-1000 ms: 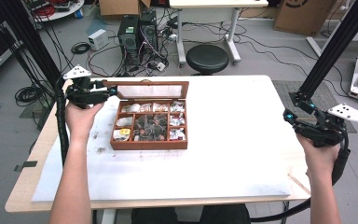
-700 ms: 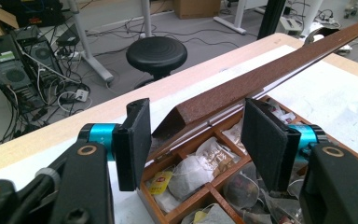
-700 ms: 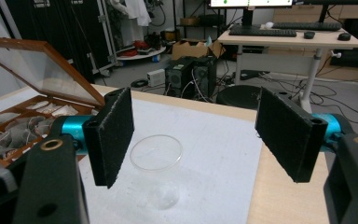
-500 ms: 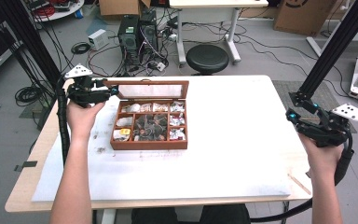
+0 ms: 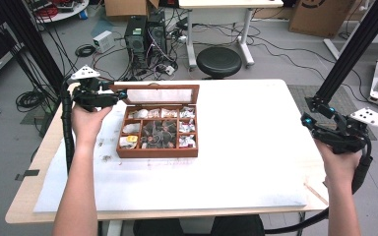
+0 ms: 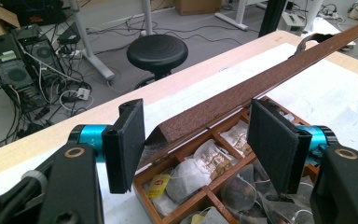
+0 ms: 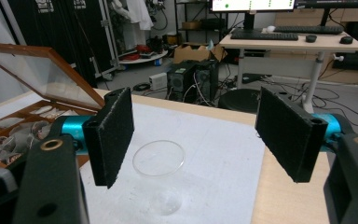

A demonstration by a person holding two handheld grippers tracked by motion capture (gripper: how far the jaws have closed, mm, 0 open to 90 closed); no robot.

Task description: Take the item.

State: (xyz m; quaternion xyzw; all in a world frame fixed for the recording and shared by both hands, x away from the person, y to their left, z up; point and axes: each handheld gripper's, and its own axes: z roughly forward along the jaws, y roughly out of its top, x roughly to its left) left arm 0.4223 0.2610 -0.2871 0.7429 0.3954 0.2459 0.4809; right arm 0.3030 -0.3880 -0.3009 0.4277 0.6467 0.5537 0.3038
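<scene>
Table: a pale wooden table point(image 5: 275, 91) with a white mat point(image 5: 236, 162) over most of its top, standing in a workshop.
Room: grey floor with loose cables, one black round stool point(image 5: 219, 61), a computer tower point(image 5: 137, 34), a second desk with a keyboard and monitor in the right gripper view, cardboard boxes at the back.
Tea box: one wooden box point(image 5: 157, 151) at the left middle of the mat, lid point(image 6: 242, 95) raised (a glass pane set in it).
Compartments: nine, in three rows of three, holding tea bags point(image 6: 189, 175) in clear wrappers; too many and too jumbled to count.
Glass: one clear glass point(image 7: 158, 163) on the mat, near the right gripper.
Left gripper: point(image 5: 120, 96) at the box's back left corner; its fingers have just been opening and stand apart either side of the lid's edge, not pressing it.
Right gripper: point(image 5: 307, 114) over the table's right edge, fingers spread wide, nothing between them.
Writing: a yellow tag point(image 6: 160, 184) on one bag, print too small to read.
</scene>
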